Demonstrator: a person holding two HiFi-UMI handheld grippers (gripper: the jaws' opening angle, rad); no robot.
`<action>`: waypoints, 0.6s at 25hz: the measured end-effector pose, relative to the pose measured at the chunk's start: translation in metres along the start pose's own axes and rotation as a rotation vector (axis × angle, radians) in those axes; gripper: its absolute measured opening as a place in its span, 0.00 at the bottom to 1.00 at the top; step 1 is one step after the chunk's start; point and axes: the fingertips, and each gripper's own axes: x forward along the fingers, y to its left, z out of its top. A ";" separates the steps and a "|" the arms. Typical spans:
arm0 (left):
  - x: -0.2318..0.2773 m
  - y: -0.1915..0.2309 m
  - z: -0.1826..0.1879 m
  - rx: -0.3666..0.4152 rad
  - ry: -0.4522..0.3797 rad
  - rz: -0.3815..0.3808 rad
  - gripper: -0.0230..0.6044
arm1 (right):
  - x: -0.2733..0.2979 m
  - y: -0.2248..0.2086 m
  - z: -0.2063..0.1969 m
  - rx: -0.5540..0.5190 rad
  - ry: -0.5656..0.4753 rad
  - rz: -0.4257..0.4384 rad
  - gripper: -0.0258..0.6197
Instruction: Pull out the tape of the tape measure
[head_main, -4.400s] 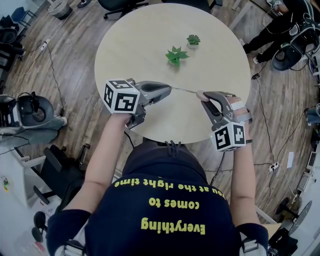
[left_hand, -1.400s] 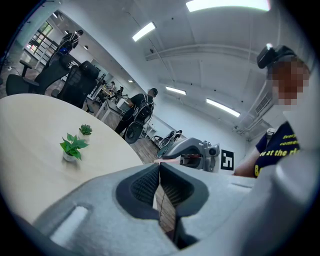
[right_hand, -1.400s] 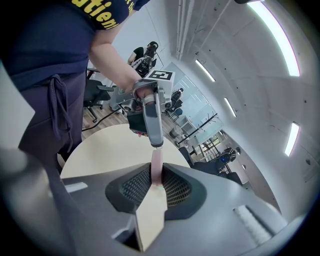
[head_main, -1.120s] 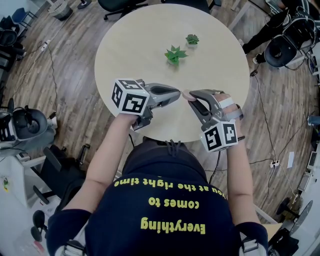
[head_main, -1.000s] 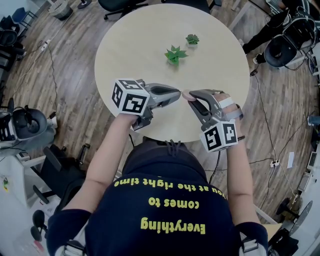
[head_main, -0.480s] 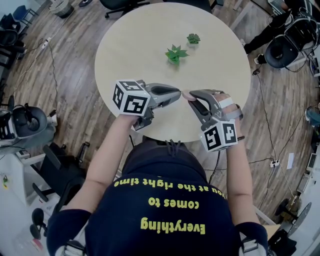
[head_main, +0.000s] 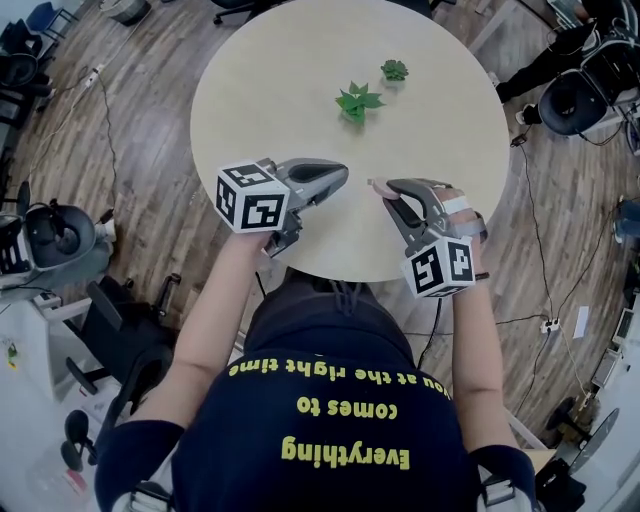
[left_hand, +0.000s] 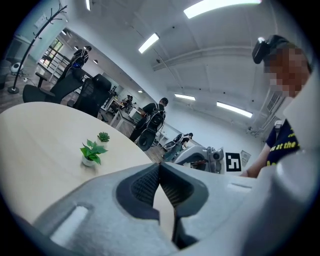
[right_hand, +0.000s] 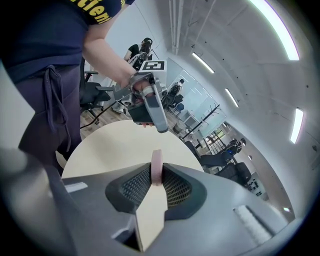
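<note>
A small pink round tape measure (right_hand: 156, 167) sits pinched between the pads of my right gripper (right_hand: 156, 175), which is shut on it. In the head view the tape measure (head_main: 376, 184) shows at the tip of the right gripper (head_main: 381, 187), over the near part of the round table (head_main: 300, 70). My left gripper (head_main: 345, 173) is just to its left, shut, with nothing between its pads (left_hand: 167, 187). A short gap separates the two grippers and no drawn-out tape shows between them. From the right gripper view the left gripper (right_hand: 150, 105) points this way.
Two small green potted plants (head_main: 358, 101) (head_main: 394, 70) stand on the far half of the table. Office chairs and cables lie on the wood floor around it, and a person sits at the upper right (head_main: 580, 40).
The left gripper has drawn back to the left, away from the tape measure, so a gap now shows between the two tips. The right gripper still holds the tape measure.
</note>
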 end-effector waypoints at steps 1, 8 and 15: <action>-0.001 0.003 -0.001 0.017 0.002 0.014 0.04 | 0.005 0.002 -0.004 0.014 0.009 0.007 0.17; -0.006 0.020 -0.017 0.055 -0.029 0.097 0.04 | 0.052 0.040 -0.045 0.107 0.083 0.090 0.17; -0.017 0.040 -0.043 0.043 -0.041 0.168 0.04 | 0.100 0.079 -0.090 0.198 0.195 0.148 0.17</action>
